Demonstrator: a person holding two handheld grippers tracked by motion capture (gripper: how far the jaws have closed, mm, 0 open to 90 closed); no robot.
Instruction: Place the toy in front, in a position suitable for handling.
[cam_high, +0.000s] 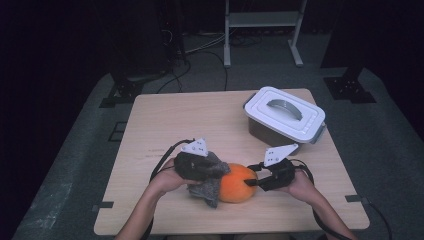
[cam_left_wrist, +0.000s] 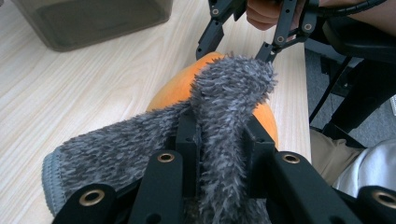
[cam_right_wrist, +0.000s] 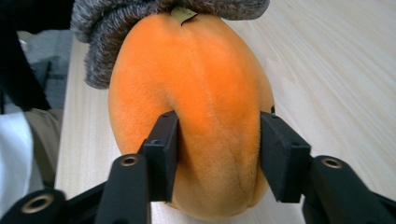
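An orange plush pumpkin (cam_high: 239, 186) lies near the table's front edge. A grey fuzzy cloth (cam_high: 212, 181) drapes over its left end. My left gripper (cam_high: 221, 173) is shut on a fold of that cloth (cam_left_wrist: 229, 93), which rises between its jaws and lies over the pumpkin (cam_left_wrist: 173, 91). My right gripper (cam_high: 253, 182) comes in from the right and grips the pumpkin's other end. In the right gripper view its pads (cam_right_wrist: 163, 140) press into the pumpkin's sides (cam_right_wrist: 196, 70), and the cloth (cam_right_wrist: 107, 28) covers the far end. The right gripper (cam_left_wrist: 233, 55) also appears beyond the cloth in the left gripper view.
A grey box with a white handled lid (cam_high: 284, 116) stands at the table's back right. The wooden table (cam_high: 165, 120) has free room at the left and back. A person's forearms enter from the bottom edge. Stands and cables are on the floor behind.
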